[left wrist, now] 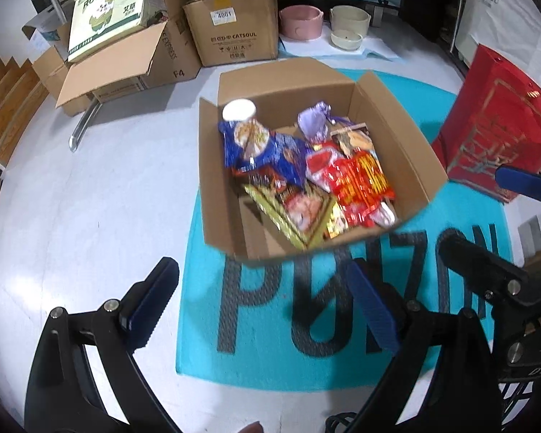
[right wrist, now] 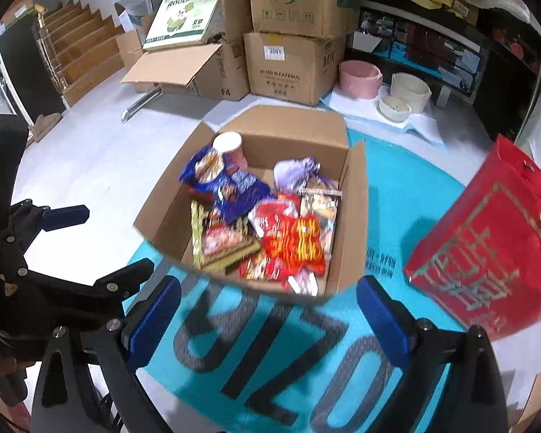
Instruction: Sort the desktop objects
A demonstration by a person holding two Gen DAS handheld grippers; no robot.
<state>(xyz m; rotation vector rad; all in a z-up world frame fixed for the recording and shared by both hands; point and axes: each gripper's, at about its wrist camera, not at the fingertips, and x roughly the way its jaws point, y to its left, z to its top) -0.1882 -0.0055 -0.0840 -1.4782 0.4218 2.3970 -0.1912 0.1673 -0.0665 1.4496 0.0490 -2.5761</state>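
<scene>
Cardboard box (left wrist: 389, 137), flaps open, heaped with bright snack packets (left wrist: 364, 180).

Evenly bright, overhead-lit. Soft shadows on teal mat (left wrist: 212, 342) beneath cardboard box (left wrist: 407, 151). Motion blur along box's near edge and snack packets (right wrist: 292, 241). Strong fisheye bending, black vignette at corners.

Pale floor (left wrist: 90, 198) under a teal mat (left wrist: 270, 342) ahead of the fingers. Beyond, stacked cartons (left wrist: 231, 32), wooden stairs (right wrist: 79, 36) far left, dark shelving (right wrist: 432, 47) far right.
</scene>
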